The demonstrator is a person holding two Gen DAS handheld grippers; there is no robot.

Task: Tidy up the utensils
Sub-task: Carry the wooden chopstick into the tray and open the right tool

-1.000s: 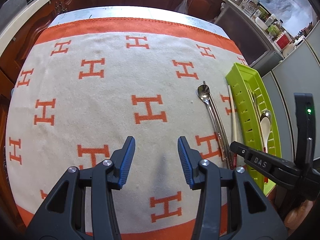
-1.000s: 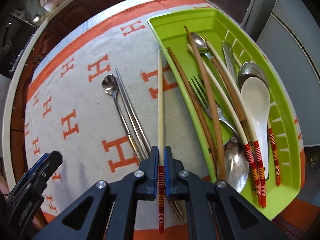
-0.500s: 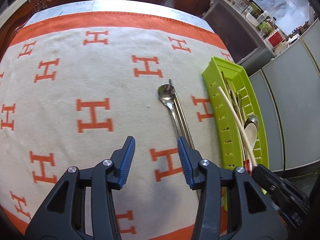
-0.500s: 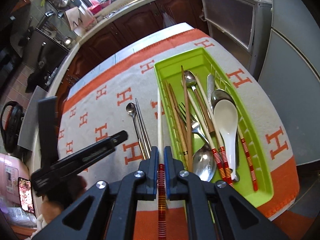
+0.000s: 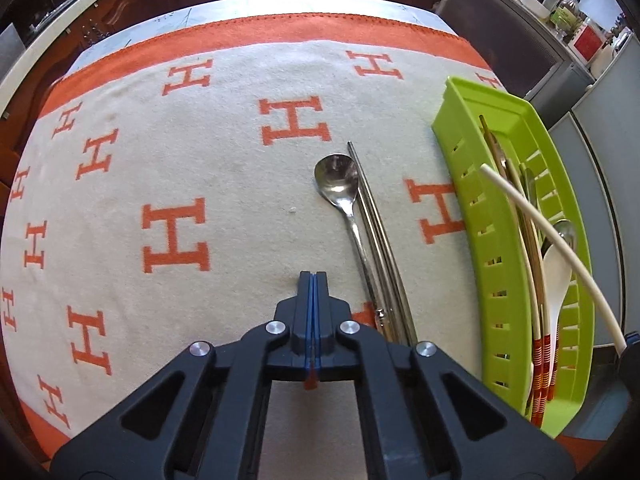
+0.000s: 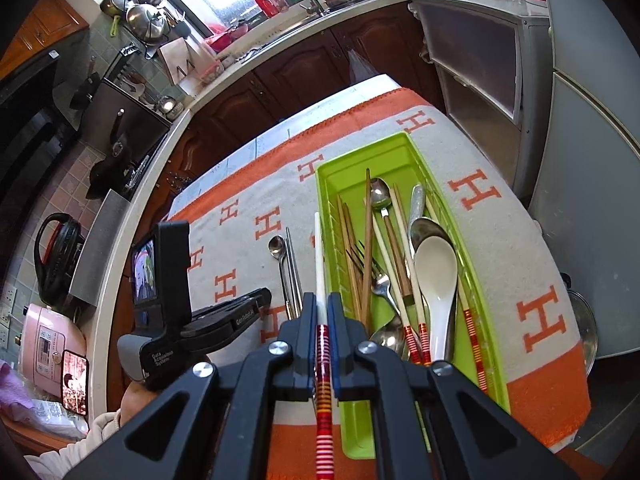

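My right gripper [image 6: 323, 304] is shut on a cream chopstick [image 6: 320, 256] with a red-striped end, held in the air above the left wall of the green tray [image 6: 472, 240]. The same chopstick [image 5: 560, 248] shows over the tray [image 5: 504, 272] in the left wrist view. The tray holds several chopsticks, spoons, a fork and a white ceramic spoon [image 6: 436, 276]. A metal spoon [image 5: 340, 188] and a pair of metal chopsticks [image 5: 380, 240] lie on the cloth left of the tray. My left gripper [image 5: 313, 276] is shut and empty, just left of the spoon's handle.
The table carries a cream blanket [image 5: 176, 184] with orange H marks and an orange border. Dark wooden cabinets [image 6: 304, 76] and a counter with pots stand behind. Grey appliances [image 6: 592, 128] stand close on the right.
My left gripper has shut and moved nearer the metal spoon. My right gripper has lifted the cream chopstick higher and toward the tray.
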